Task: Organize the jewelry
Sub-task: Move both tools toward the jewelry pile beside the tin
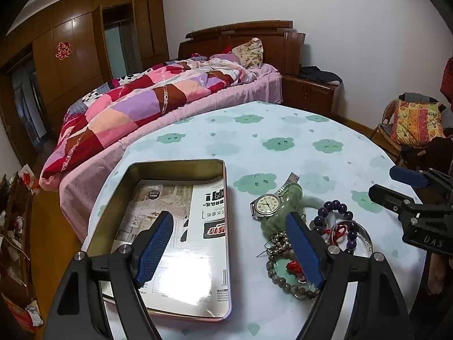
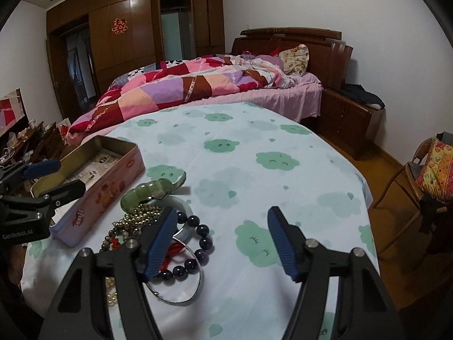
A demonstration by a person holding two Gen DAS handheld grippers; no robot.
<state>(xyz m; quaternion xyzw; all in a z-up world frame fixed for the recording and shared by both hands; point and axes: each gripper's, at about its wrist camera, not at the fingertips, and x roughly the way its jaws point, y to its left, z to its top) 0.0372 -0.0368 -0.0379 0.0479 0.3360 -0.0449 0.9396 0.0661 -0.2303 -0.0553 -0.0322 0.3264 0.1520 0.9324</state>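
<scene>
Jewelry pile [image 1: 311, 235] is the whole story here: it sits on the desk [image 1: 283, 130] just to the right of the open tin [image 1: 181, 167], basically between the two hand-held grippers. From the left hand-held gripper [image 1: 230, 245] the pile is off to its right, with that gripper's right finger [image 1: 304, 249] in front of the grey bead bracelet [image 1: 286, 280] and the green bangle [image 1: 283, 206]. The rest of that gripper hangs over the tin, and I can't tell if it touches anything.

From the right hand-held gripper [image 2: 220, 243] the pile is to its left. Its left finger [image 2: 158, 243] is over the purple bead bracelet [image 2: 198, 243] and the thin metal bangle [image 2: 187, 294], while the gap between its fingers is mostly over bare tablecloth. So it needs a shift left before closing.

The watch [image 1: 267, 204] lies flat, face up, strap running away from the camera. Both grippers are spread wide apart, holding nothing, angled forward and down over the near desk edge. I'd say either one is close enough; the left is better lined up for dropping stuff into the tin. The tangle looks like the snag risk.
</scene>
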